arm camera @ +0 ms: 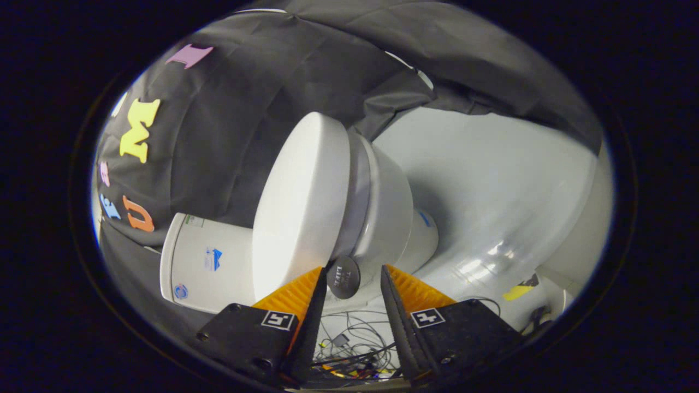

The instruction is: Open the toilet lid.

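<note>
The toilet lid point(300, 202) lies shut on the bowl point(387, 213), just ahead of the hand-held gripper point(354, 278); a small dark round tab point(343, 277) on its front edge sits between the spread fingers; cables point(355, 344) trail on the floor below.

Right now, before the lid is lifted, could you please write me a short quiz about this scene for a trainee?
1. True or false: the tongs are shut on the dark round tab.
2. What sits between the fingertips of the tongs? A) the tank B) the dark round tab at the edge of the toilet lid C) a yellow sticker
3. Fill in: loose ___ lie on the floor below the tongs.
Key: 1 false, the tongs are open; 2 B; 3 cables.
</note>
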### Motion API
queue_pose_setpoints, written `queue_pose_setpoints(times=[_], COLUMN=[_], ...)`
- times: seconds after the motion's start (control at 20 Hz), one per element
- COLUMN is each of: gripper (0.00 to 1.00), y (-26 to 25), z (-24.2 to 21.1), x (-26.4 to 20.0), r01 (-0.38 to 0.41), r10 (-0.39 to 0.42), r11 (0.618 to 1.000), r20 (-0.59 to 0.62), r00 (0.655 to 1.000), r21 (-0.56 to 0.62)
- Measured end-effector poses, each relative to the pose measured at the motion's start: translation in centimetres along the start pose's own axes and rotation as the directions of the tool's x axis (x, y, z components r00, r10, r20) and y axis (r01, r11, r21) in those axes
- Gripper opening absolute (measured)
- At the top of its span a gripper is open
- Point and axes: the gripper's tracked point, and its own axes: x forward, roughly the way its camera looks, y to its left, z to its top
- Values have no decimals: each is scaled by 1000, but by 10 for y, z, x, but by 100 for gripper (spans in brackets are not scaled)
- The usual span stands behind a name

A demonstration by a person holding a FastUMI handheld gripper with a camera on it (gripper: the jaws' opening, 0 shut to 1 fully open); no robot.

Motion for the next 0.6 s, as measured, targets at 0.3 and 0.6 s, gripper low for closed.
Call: queue_pose_setpoints(times=[0.3,0.6], gripper=[51,27], y=[7,12], z=[-3,-2], x=[12,15], r01=[-67,-96], r10=[71,104], r11=[995,988], r20=[-48,-64], r00=[996,992], r21=[73,122])
